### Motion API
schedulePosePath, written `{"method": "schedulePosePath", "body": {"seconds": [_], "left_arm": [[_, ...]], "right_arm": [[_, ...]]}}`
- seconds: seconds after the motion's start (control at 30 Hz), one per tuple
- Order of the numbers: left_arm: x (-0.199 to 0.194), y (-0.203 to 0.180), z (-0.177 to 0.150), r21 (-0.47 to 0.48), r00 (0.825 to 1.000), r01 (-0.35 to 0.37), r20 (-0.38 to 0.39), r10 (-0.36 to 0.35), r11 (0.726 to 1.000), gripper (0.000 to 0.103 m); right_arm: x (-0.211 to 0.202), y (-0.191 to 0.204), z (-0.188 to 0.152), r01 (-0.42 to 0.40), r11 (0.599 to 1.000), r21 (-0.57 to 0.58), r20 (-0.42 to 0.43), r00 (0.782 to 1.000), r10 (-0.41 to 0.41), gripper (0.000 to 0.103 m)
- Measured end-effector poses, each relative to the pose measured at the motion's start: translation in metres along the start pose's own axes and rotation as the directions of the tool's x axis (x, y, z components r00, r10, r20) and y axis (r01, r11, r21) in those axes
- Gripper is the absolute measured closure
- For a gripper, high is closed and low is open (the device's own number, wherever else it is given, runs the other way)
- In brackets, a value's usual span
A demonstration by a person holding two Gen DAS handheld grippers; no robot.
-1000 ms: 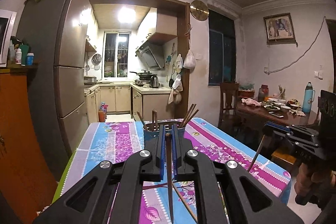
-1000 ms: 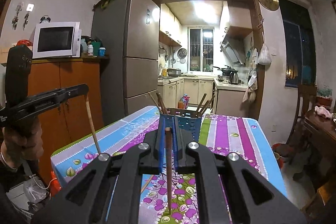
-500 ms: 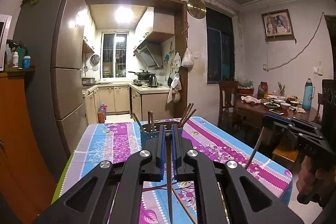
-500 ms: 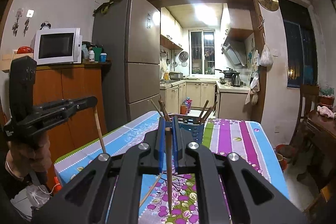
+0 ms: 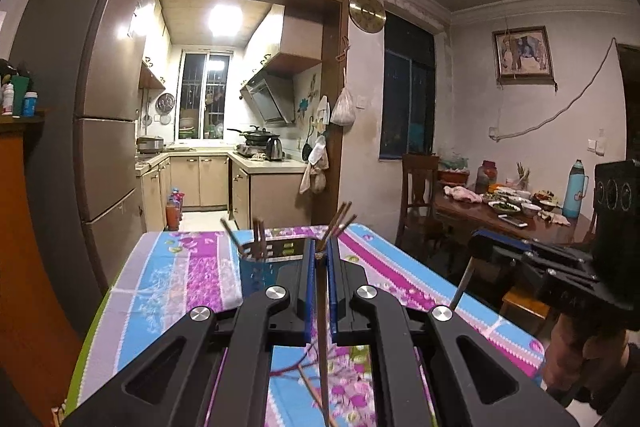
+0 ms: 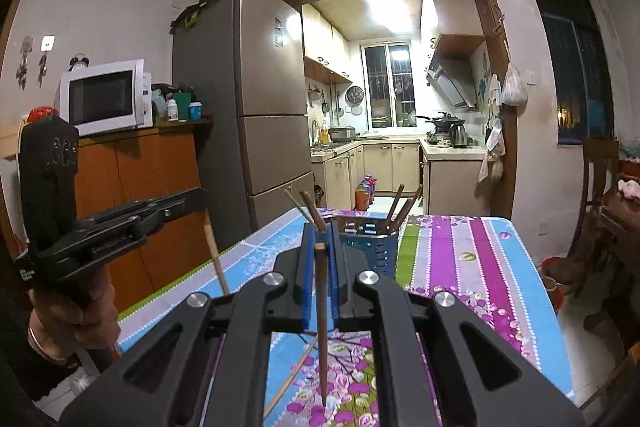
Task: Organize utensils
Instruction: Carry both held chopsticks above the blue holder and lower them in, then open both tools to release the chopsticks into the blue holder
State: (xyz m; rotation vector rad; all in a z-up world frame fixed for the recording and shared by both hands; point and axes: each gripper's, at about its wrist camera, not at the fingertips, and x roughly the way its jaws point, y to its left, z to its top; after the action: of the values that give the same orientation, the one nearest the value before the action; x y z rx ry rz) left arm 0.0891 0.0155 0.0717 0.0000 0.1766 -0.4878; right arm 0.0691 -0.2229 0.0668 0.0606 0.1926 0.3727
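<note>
Several chopsticks already stood in the blue utensil holder [image 6: 370, 241], leaning out to both sides of its rim, so part of the sorting looked done. The holder sat on the surface [image 6: 472, 259], which wore a flowered cloth in blue and purple, toward its far end from where the person stood.

Two more sticks were in hand and not yet delivered. The left gripper [image 5: 320, 263] had its fingers closed on a dark chopstick [image 5: 322, 339], which hung down between them with its tip low over the cloth. The right gripper [image 6: 320, 255] was likewise clamped on a second chopstick [image 6: 321, 327], held nearly upright, point downward. At least one other thin stick [image 6: 290, 379] lay loose on the cloth beneath the grippers, so I judged more collecting remained after these two.

From the left wrist view the holder stood just beyond and slightly left of the fingers; from the right wrist view it stood just beyond and slightly right. Neither held stick had reached the holder's rim; both hung on the near side of it, above the cloth.
</note>
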Motion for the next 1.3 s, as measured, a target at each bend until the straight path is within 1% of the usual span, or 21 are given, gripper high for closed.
{"method": "schedulePosePath", "body": {"seconds": [0.23, 0.37, 0.5, 0.57, 0.63, 0.73, 0.83, 0.87, 0.93, 1.1, 1.17, 1.23, 1.3], "left_arm": [[0.037, -0.002, 0.036, 0.004, 0.999, -0.003, 0.04, 0.003, 1.0, 0.096], [0.063, -0.003, 0.069, 0.0, 0.997, -0.01, 0.081, 0.01, 1.0, 0.096], [0.086, -0.007, 0.099, 0.024, 0.988, -0.062, 0.145, 0.058, 0.998, 0.096], [0.099, -0.01, 0.112, 0.05, 0.979, -0.102, 0.182, 0.091, 0.994, 0.096], [0.115, -0.01, 0.121, 0.064, 0.97, -0.138, 0.208, 0.122, 0.988, 0.096], [0.138, -0.007, 0.129, 0.069, 0.963, -0.17, 0.223, 0.151, 0.983, 0.096], [0.166, -0.001, 0.13, 0.087, 0.953, -0.214, 0.236, 0.189, 0.973, 0.096], [0.176, 0.001, 0.13, 0.097, 0.952, -0.224, 0.233, 0.197, 0.97, 0.096], [0.189, 0.01, 0.127, 0.08, 0.953, -0.222, 0.228, 0.199, 0.972, 0.096], [0.214, 0.025, 0.107, 0.052, 0.963, -0.218, 0.175, 0.206, 0.974, 0.096], [0.219, 0.032, 0.096, 0.035, 0.967, -0.215, 0.148, 0.208, 0.976, 0.096], [0.22, 0.039, 0.083, 0.014, 0.967, -0.22, 0.132, 0.216, 0.975, 0.096], [0.221, 0.044, 0.074, 0.001, 0.97, -0.217, 0.113, 0.215, 0.976, 0.096]], "right_arm": [[0.015, -0.007, 0.031, 0.011, 1.0, -0.018, 0.057, 0.998, -0.01, 0.098], [0.027, -0.01, 0.058, 0.02, 0.999, -0.033, 0.117, 0.993, -0.016, 0.098], [0.042, -0.015, 0.089, 0.035, 0.999, -0.035, 0.201, 0.979, -0.027, 0.098], [0.052, -0.018, 0.101, 0.052, 0.998, -0.037, 0.239, 0.97, -0.042, 0.098], [0.068, -0.023, 0.112, 0.068, 0.997, -0.031, 0.262, 0.963, -0.058, 0.098], [0.095, -0.032, 0.119, 0.086, 0.996, -0.018, 0.276, 0.958, -0.077, 0.098], [0.121, -0.04, 0.122, 0.105, 0.994, -0.007, 0.288, 0.952, -0.099, 0.098], [0.127, -0.042, 0.122, 0.111, 0.994, -0.004, 0.292, 0.951, -0.105, 0.098], [0.141, -0.048, 0.123, 0.107, 0.994, 0.014, 0.292, 0.95, -0.106, 0.098], [0.174, -0.06, 0.115, 0.109, 0.993, 0.052, 0.274, 0.954, -0.119, 0.098], [0.186, -0.064, 0.105, 0.111, 0.991, 0.076, 0.255, 0.958, -0.127, 0.098], [0.197, -0.069, 0.091, 0.112, 0.989, 0.097, 0.231, 0.964, -0.132, 0.098], [0.205, -0.069, 0.079, 0.116, 0.988, 0.099, 0.205, 0.969, -0.134, 0.098]]}}
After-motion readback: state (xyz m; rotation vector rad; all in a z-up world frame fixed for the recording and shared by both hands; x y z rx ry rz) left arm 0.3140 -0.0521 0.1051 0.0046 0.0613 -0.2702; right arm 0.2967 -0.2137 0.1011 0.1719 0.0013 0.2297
